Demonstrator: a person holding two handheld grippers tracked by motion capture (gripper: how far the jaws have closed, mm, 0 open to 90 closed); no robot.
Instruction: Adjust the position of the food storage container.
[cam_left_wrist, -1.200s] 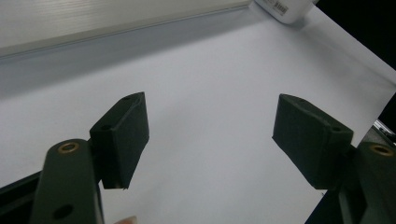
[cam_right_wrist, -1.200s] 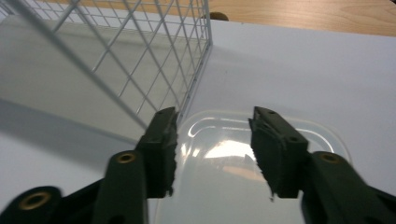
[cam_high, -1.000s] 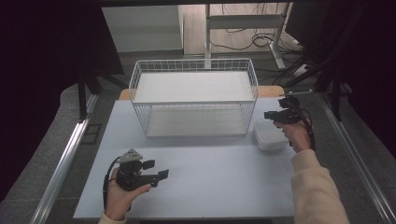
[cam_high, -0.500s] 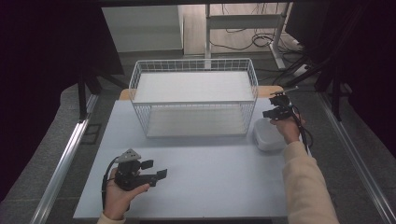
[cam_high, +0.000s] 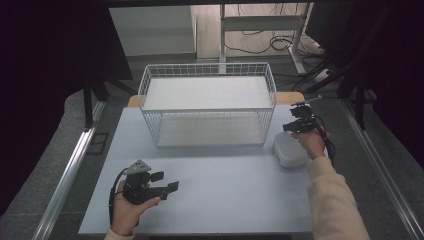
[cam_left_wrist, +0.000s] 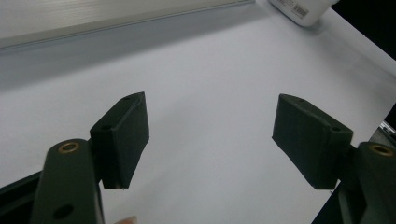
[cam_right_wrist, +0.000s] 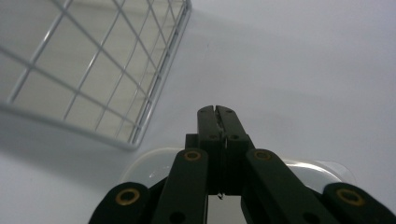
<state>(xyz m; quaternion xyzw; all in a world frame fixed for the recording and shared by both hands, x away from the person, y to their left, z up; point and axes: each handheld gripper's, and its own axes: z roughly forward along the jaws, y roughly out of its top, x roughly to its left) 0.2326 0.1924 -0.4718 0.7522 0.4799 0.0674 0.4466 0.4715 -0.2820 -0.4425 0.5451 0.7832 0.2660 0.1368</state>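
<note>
Right gripper view: we clamped the right gripper (cam_right_wrist: 218, 110) on nothing above the white container (cam_high: 291, 150) (probably to press it); left gripper (cam_left_wrist: 212, 135) gaped.

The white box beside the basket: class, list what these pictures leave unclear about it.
- Right gripper view: the shut right claw covers the box; whether its tips touch it is hidden.
- Left gripper view: the box is cut off by the top edge; its label is too small to read.
- High view: the hand hides the box's far side.
</note>
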